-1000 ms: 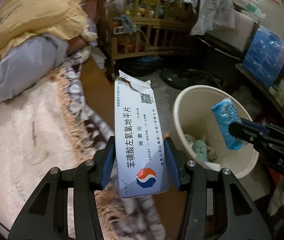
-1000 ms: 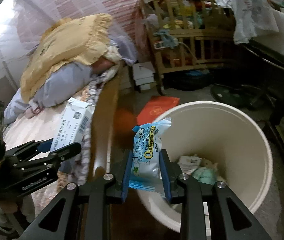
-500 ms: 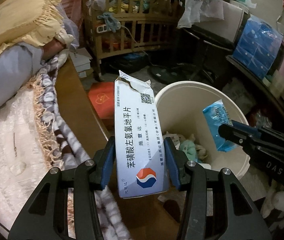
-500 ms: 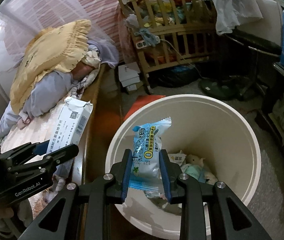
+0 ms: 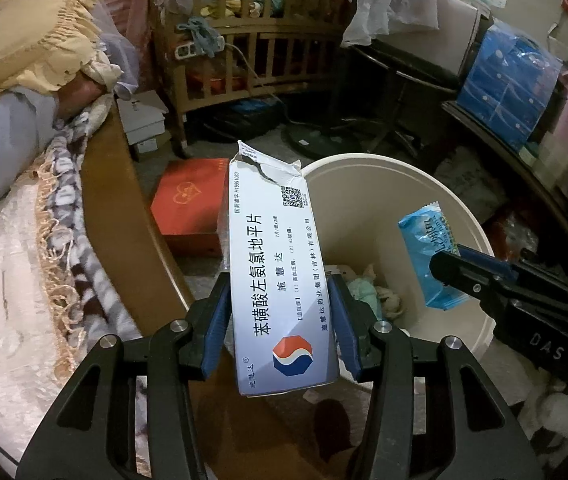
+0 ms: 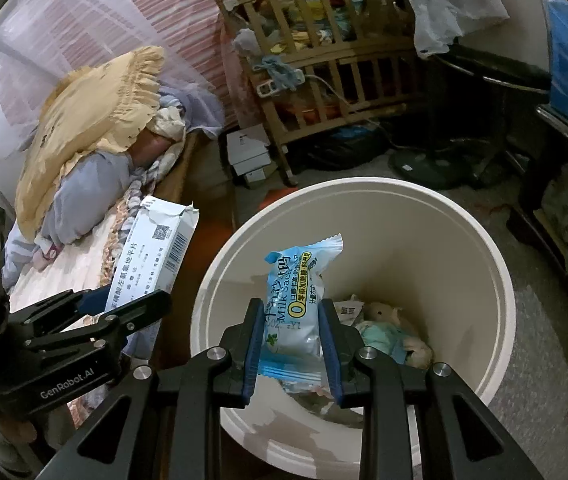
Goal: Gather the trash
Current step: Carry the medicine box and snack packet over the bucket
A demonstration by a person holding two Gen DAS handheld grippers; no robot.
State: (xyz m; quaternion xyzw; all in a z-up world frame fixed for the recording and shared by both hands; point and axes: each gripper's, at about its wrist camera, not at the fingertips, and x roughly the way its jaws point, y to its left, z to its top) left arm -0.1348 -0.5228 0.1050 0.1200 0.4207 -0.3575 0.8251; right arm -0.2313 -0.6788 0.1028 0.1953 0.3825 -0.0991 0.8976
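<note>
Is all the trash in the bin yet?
Not yet. Some scraps already lie in the round cream plastic bin. The right gripper holds a blue snack wrapper above the bin; the left gripper grips a torn white medicine box near its rim. Both remain to drop.

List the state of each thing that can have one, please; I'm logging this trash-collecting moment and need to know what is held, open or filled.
left gripper: shut on the medicine box.
medicine box: held upright, top flap torn open, beside the bin rim.
right gripper: shut on the snack wrapper.
snack wrapper: held over the bin opening, not yet dropped.
trash bin: open, no lid, some trash at the bottom.
</note>
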